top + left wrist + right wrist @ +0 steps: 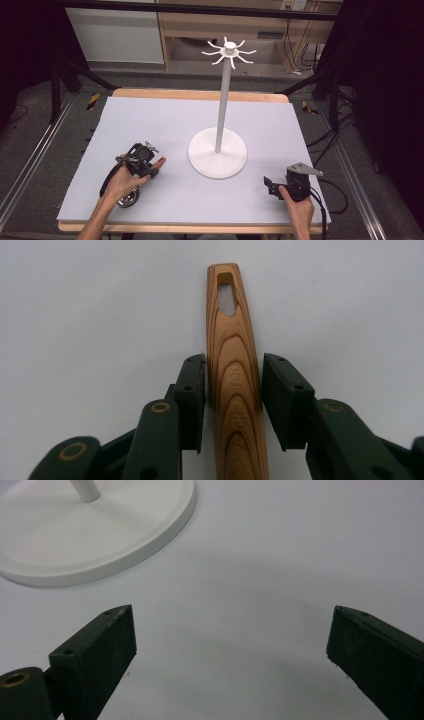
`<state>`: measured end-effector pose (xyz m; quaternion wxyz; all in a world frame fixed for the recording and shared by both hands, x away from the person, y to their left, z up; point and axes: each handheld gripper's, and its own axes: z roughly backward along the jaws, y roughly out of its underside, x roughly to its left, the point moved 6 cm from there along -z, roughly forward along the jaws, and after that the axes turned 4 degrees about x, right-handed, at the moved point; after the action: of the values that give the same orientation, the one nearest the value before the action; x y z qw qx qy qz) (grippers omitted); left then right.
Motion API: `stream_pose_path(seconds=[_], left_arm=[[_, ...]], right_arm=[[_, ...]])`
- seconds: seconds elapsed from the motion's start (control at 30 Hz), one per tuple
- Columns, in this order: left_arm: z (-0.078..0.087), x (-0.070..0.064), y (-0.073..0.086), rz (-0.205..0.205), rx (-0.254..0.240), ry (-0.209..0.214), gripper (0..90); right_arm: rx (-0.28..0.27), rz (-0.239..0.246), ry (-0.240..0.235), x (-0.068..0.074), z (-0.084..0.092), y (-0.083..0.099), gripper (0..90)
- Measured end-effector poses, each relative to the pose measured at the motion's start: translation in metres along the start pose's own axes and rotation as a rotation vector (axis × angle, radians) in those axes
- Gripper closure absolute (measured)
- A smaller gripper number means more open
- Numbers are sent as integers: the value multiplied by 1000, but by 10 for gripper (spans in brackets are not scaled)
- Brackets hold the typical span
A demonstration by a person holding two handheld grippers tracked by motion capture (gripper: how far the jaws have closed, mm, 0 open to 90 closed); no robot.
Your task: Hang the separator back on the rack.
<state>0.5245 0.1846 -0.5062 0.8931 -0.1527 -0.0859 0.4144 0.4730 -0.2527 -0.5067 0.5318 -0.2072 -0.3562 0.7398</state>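
- Grippers number two: the left gripper sits near the worktop's near-left corner, the right gripper near its near-right corner, well apart.
- Left jaws stand narrowly parted around one wooden handle; the pads lie just beside it, and whether they press on it I cannot tell. The handle's slotted end points away from the jaws.
- One metal bowl end shows under the left hand, close to the near edge.
- Right jaws gape wide with nothing between them, bare worktop under them.
- One white stand rises from a round base at mid-worktop, between the grippers and farther off, with open surface all round; its hooks spread at the top.
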Motion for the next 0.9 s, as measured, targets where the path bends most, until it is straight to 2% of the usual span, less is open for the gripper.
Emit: stream_pose_path(seconds=[0.3,0.53,0.9], left_arm=[[0,3,-1,20,2,13,651],[0,3,-3,22,36,10,671],[6,4,0,21,-21,12,674]], right_arm=[[3,3,-7,0,1,0,62],[11,-8,-14,0,-1,1,61],[14,-10,-15,0,-1,2,61]])
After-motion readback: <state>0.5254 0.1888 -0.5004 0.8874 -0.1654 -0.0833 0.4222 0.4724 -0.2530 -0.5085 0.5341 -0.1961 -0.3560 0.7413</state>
